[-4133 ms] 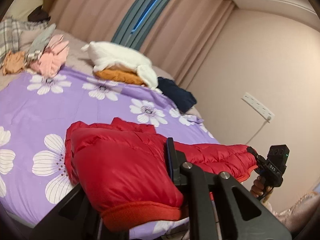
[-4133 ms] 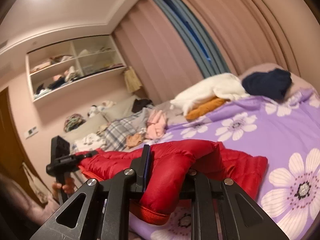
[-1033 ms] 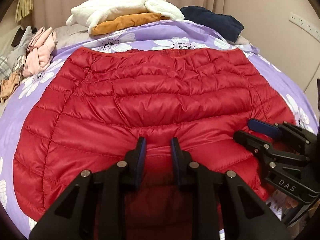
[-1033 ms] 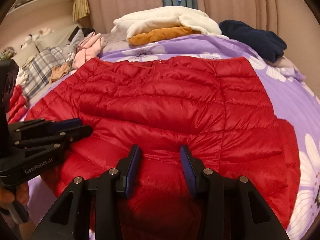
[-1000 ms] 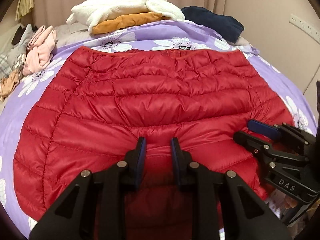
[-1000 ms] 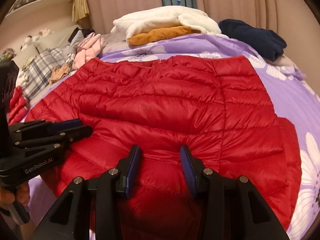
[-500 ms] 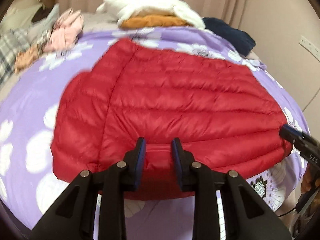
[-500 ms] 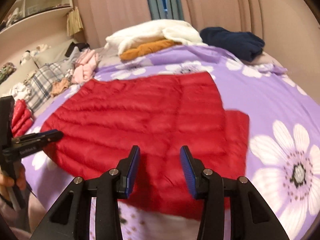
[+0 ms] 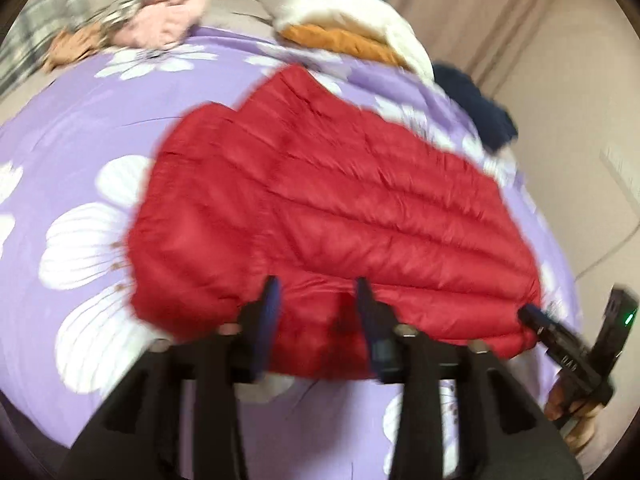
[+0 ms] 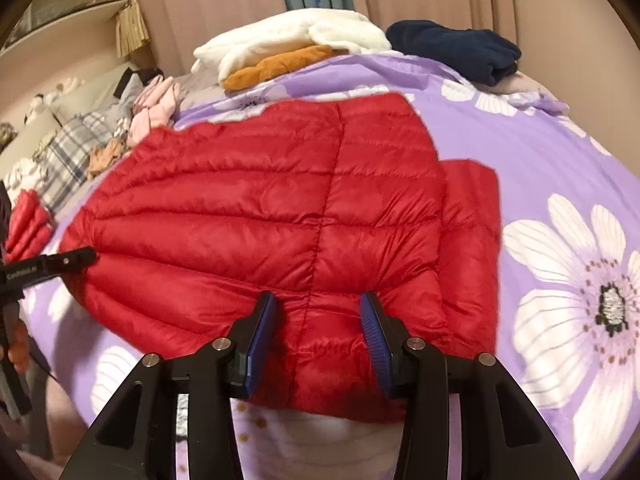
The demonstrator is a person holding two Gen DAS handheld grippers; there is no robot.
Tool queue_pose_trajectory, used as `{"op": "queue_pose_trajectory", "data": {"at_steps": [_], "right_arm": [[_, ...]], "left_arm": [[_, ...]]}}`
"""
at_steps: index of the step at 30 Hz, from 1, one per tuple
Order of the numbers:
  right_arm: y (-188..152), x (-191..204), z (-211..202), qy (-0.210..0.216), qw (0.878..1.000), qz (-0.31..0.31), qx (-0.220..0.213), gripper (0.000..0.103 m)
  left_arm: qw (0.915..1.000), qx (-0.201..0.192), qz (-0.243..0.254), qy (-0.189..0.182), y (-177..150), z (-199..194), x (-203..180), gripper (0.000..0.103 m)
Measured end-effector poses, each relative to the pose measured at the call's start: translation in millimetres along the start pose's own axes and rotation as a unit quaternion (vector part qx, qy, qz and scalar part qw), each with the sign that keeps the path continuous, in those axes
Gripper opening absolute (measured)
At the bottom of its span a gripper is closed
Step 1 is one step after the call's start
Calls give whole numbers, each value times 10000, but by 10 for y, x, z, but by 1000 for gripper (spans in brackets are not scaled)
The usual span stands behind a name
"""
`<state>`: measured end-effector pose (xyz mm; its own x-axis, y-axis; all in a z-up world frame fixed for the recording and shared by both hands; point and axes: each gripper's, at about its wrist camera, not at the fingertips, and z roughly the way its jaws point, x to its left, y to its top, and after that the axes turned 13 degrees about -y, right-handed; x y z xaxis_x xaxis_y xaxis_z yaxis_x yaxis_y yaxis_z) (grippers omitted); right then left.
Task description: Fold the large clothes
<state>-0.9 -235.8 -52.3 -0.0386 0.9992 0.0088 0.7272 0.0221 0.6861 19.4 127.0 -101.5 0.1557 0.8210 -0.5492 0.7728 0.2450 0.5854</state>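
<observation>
A red quilted puffer jacket (image 9: 340, 208) (image 10: 260, 216) lies spread flat on the purple flowered bed cover (image 9: 80, 128) (image 10: 540, 152), with a sleeve sticking out at its right side (image 10: 472, 216). My left gripper (image 9: 317, 294) sits at the jacket's near hem; its jaws are opening, with the hem between them and the pads off the fabric. It also shows at the jacket's left corner (image 10: 90, 258). My right gripper (image 10: 316, 308) is shut on a bunched piece of the near hem. From the left wrist view its tip (image 9: 528, 312) meets the jacket's right corner.
A white and orange clothes pile (image 10: 292, 48) and a navy garment (image 10: 456, 54) lie at the far side of the bed. Pink clothes (image 10: 156, 108), plaid fabric (image 10: 68, 148) and a folded red item (image 10: 24, 220) are on the left. A hand (image 9: 568, 404) holds the right gripper near the wall.
The jacket, earlier lifted and draped between the grippers, now lies flat. The left jaws have widened off the hem, and the left view has swung and rolled. The right jaws keep the same width.
</observation>
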Motion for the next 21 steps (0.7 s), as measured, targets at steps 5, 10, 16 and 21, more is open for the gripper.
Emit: {"op": "queue_pose_trajectory", "data": {"at_steps": [5, 10, 16, 21], "right_arm": [[49, 27, -206, 163, 9996, -10, -243, 46], [134, 258, -217, 476, 9980, -202, -375, 46], [152, 539, -204, 803, 9948, -470, -420, 46], [215, 670, -165, 897, 9929, -645, -439, 46]], "left_arm": [[9932, -651, -958, -69, -4, -461, 383, 75], [9726, -668, -2111, -710, -111, -455, 749, 75], [9455, -595, -2906, -1339, -171, -271, 912, 75], [9398, -609, -3078, -1354, -102, -113, 920, 77]]}}
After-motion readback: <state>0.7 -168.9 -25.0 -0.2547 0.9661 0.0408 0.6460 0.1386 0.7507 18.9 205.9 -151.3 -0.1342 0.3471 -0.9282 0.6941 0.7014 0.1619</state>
